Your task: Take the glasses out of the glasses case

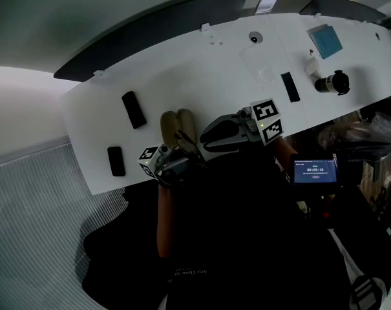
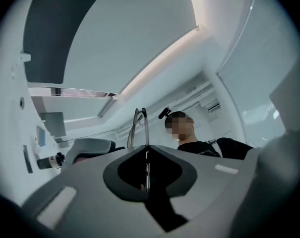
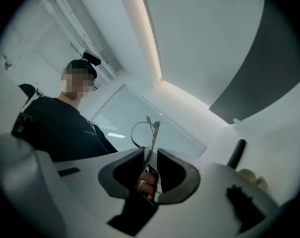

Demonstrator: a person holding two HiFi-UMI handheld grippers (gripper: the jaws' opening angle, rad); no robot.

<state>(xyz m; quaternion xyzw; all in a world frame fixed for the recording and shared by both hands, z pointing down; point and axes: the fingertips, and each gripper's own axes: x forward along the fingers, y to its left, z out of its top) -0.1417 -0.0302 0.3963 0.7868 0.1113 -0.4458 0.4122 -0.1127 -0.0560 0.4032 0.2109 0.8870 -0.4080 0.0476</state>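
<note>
The metal-rimmed glasses [image 2: 140, 128] stick up out of my left gripper [image 2: 146, 150], whose jaws are shut on the thin frame. In the right gripper view one lens rim [image 3: 142, 133] stands between the jaws of my right gripper [image 3: 150, 157]. It lies against the left jaw, with a gap to the right jaw. In the head view both grippers are raised over the table's near edge, the left gripper [image 1: 190, 159] and the right gripper [image 1: 205, 139] tip to tip. The beige glasses case [image 1: 177, 129] lies open on the white table [image 1: 182, 76] just behind them.
Black flat items lie at the left [image 1: 133, 109], front left [image 1: 116, 161] and back right [image 1: 289, 86]. A pale blue square [image 1: 326, 41] and a black-and-white cylinder [image 1: 331, 82] sit at the far right. A small lit screen [image 1: 315, 170] is beside the table's right end.
</note>
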